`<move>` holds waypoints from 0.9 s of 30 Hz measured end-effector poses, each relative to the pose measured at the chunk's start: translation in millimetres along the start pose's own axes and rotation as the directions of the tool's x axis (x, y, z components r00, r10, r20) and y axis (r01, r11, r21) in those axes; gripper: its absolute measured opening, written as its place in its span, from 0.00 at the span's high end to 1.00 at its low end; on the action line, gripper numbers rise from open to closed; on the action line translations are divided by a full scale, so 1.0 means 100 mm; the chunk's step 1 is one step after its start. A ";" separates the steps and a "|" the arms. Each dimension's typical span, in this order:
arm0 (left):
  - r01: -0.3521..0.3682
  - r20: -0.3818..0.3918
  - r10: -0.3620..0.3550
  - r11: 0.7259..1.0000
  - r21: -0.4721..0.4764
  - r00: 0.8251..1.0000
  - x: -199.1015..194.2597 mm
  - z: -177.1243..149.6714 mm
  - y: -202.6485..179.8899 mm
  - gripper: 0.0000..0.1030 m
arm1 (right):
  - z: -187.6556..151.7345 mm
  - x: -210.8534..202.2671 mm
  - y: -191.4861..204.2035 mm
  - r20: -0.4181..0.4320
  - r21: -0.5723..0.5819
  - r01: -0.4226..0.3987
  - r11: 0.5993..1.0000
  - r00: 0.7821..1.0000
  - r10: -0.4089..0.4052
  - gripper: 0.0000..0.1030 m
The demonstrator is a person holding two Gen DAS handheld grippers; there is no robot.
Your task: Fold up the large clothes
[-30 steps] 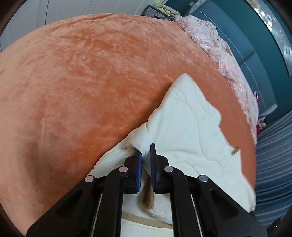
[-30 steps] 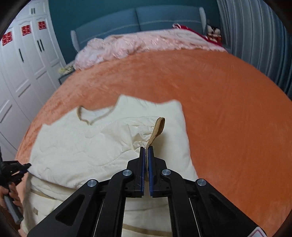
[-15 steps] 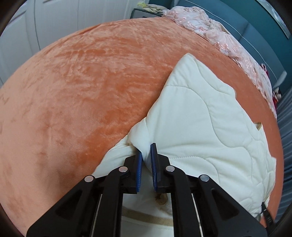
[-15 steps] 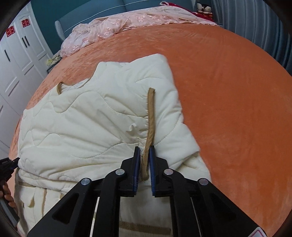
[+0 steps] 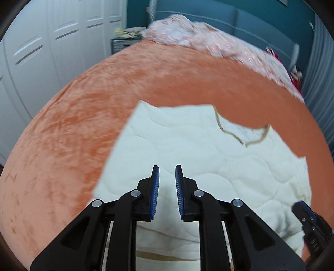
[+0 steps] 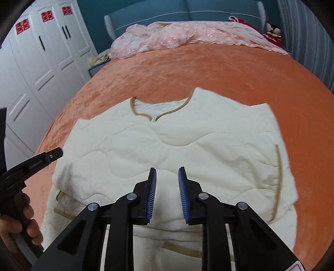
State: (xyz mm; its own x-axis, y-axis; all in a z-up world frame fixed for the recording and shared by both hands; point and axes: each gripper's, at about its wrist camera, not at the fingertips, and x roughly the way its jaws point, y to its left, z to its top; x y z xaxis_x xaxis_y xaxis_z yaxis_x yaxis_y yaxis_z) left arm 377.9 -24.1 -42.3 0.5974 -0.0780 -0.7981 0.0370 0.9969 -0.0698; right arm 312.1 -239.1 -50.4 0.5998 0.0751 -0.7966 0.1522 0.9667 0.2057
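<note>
A cream quilted jacket (image 6: 177,146) with tan trim at its neckline (image 6: 167,113) lies flat on the orange bedspread (image 6: 208,68), both sides folded in over its body. Above its lower half my right gripper (image 6: 167,168) hovers, jaws opening, with nothing between the blue pads. My left gripper (image 5: 167,166) hangs over the jacket (image 5: 198,150) near its left edge, jaws also opening and empty. In the right wrist view the left gripper's fingers (image 6: 50,155) show at the left, held by a hand (image 6: 23,225). The right gripper's tip (image 5: 311,218) shows at the lower right of the left wrist view.
A crumpled pink cover (image 6: 187,35) lies across the head of the bed before a blue headboard (image 6: 187,12). White wardrobe doors (image 6: 37,62) stand to the left, with a small nightstand (image 5: 123,42) beside the bed. Grey curtains (image 6: 309,41) hang on the right.
Both grippers have let go of the jacket's folded-in sides and pulled back toward its hem. The left wrist has rolled. The jacket now lies flat.
</note>
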 end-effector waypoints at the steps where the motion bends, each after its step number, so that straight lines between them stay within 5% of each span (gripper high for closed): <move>1: -0.011 -0.018 0.011 1.000 0.025 1.000 0.09 -0.06 -0.09 0.85 | -0.03 0.09 0.05 -0.015 -0.008 0.001 1.000 1.000 -0.001 0.80; 5: -0.021 -0.079 0.023 0.999 0.030 0.997 0.36 -0.30 -0.23 0.85 | -0.22 0.37 0.09 -0.060 -0.016 0.029 0.999 0.998 -0.029 0.81; 27: -0.129 0.082 0.121 0.986 0.108 0.989 0.56 -0.73 -0.40 0.86 | -0.53 0.56 0.09 0.055 -0.095 0.092 0.991 0.995 -0.087 0.84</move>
State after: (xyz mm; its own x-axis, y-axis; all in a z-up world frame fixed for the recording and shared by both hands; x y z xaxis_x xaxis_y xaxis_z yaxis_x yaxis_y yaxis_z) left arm 351.7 -68.8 -127.8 0.6608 0.0444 -0.7492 0.0453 0.9941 0.0989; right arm 305.6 -212.8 -123.6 0.6267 -0.0229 -0.7789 0.1311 0.9884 0.0764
